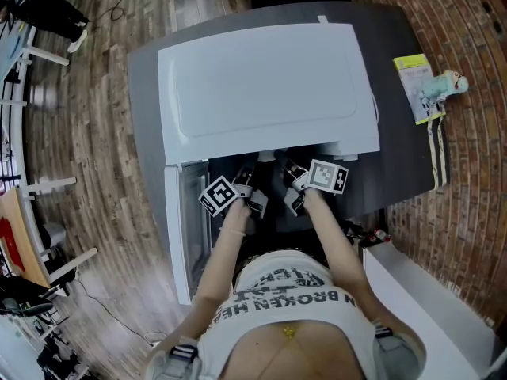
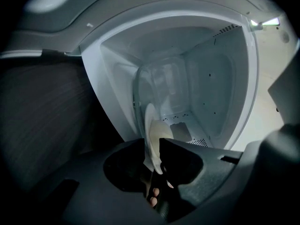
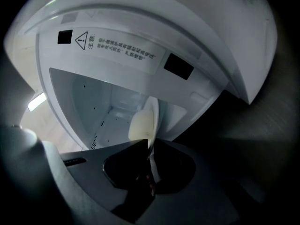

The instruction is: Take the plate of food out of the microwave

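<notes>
Dark tabletop [image 1: 400, 46] is carrying the white microwave [image 1: 269, 85], whose door [image 1: 179, 236] is hanging open while both tools are reaching into the cavity where the plate [image 2: 150, 125] of pale food [image 3: 140, 125] is sitting. The right gripper [image 3: 151, 146] is pinching the rim narrowly. The left gripper [image 2: 152, 150] is straddling the opposite rim with wider jaws, probably not yet pressing, so the plate is lying straight ahead between both.

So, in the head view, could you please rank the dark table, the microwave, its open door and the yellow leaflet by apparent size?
1. dark table, going by its outline; the microwave covers most of it.
2. microwave.
3. open door, seen nearly edge-on, so it looks narrow.
4. yellow leaflet.
</notes>
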A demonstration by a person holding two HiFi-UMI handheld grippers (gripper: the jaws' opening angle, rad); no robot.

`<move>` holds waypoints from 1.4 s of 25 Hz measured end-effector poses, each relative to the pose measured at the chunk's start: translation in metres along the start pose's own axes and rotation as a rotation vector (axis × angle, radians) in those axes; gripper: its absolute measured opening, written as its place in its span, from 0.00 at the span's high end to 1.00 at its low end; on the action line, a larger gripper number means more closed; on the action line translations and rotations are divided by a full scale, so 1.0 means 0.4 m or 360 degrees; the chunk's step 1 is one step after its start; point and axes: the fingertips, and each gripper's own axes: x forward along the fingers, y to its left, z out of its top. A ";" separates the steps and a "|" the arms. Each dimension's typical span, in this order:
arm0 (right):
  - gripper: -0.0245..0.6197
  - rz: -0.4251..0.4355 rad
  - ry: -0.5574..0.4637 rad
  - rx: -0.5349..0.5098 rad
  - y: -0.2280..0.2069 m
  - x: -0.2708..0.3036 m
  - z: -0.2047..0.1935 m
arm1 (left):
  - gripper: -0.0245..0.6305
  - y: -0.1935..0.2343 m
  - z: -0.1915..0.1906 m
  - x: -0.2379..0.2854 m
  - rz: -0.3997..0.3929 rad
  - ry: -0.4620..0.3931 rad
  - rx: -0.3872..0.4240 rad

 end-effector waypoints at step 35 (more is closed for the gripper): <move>0.89 0.0014 -0.0033 -0.0043 -0.005 -0.045 -0.031 | 0.94 -0.009 -0.040 -0.036 -0.0037 -0.0008 -0.0113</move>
